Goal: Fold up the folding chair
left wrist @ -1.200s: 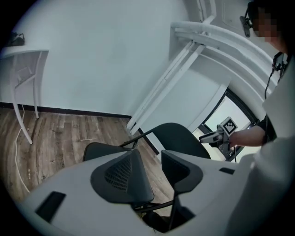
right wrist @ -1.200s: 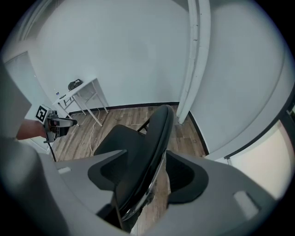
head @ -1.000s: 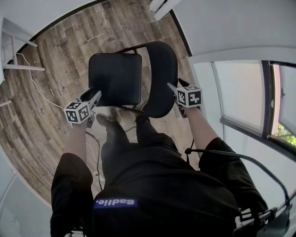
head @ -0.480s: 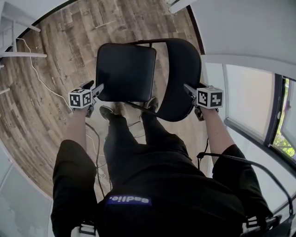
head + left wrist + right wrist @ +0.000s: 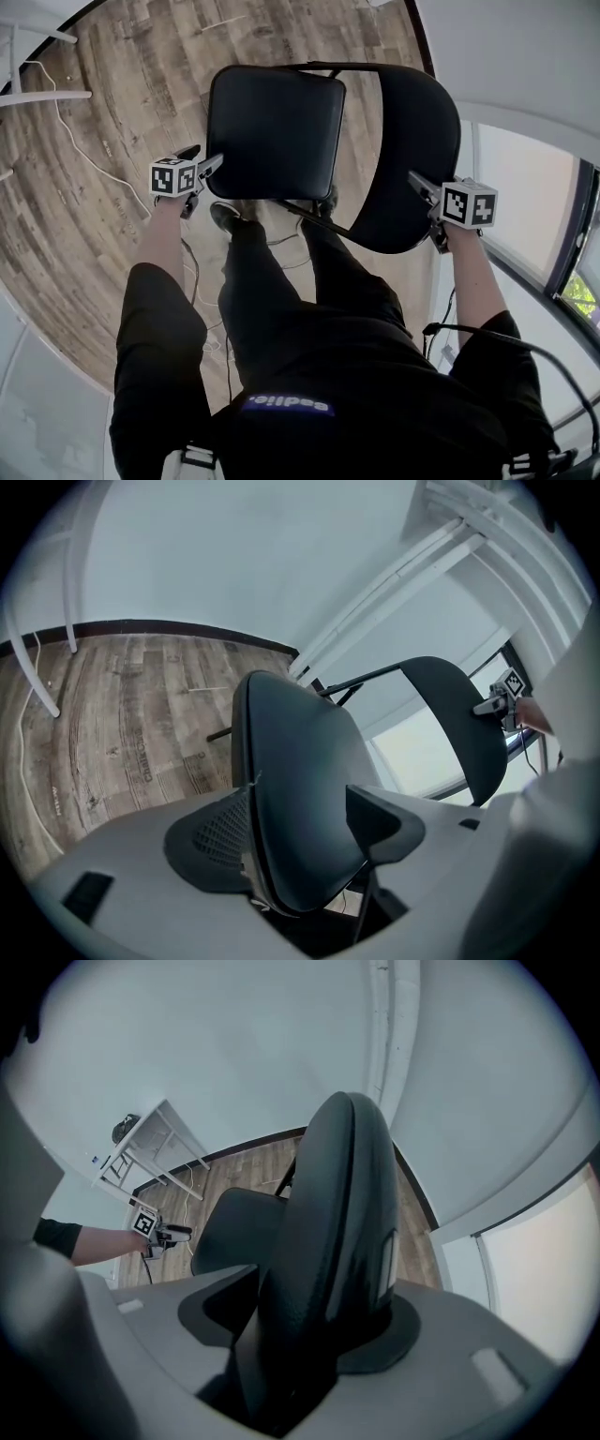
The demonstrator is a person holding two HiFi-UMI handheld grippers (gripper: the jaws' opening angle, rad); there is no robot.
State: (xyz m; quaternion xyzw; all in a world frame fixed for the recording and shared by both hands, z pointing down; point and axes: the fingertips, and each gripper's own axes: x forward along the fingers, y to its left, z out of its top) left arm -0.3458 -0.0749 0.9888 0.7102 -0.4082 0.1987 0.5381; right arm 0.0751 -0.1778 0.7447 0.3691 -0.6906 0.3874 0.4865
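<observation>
The black folding chair stands unfolded on the wood floor, with its seat (image 5: 277, 131) flat and its backrest (image 5: 412, 159) to the right. My left gripper (image 5: 214, 165) is at the seat's left edge. In the left gripper view its jaws are opening, and the seat edge (image 5: 300, 789) lies between the fingers (image 5: 375, 817) of the left gripper (image 5: 300, 822). My right gripper (image 5: 419, 185) is shut on the backrest's near edge. In the right gripper view the backrest (image 5: 337, 1204) fills the gap of that gripper (image 5: 309, 1307).
The person's legs and a shoe (image 5: 225, 217) are right under the seat's near edge. White table legs (image 5: 47, 94) and a white cable (image 5: 80, 155) lie at the left. A wall and a window (image 5: 525, 197) close off the right side.
Both hands have come down with the view following. The left gripper went from the seat's near left corner onto its left edge. The right gripper has stayed on the backrest.
</observation>
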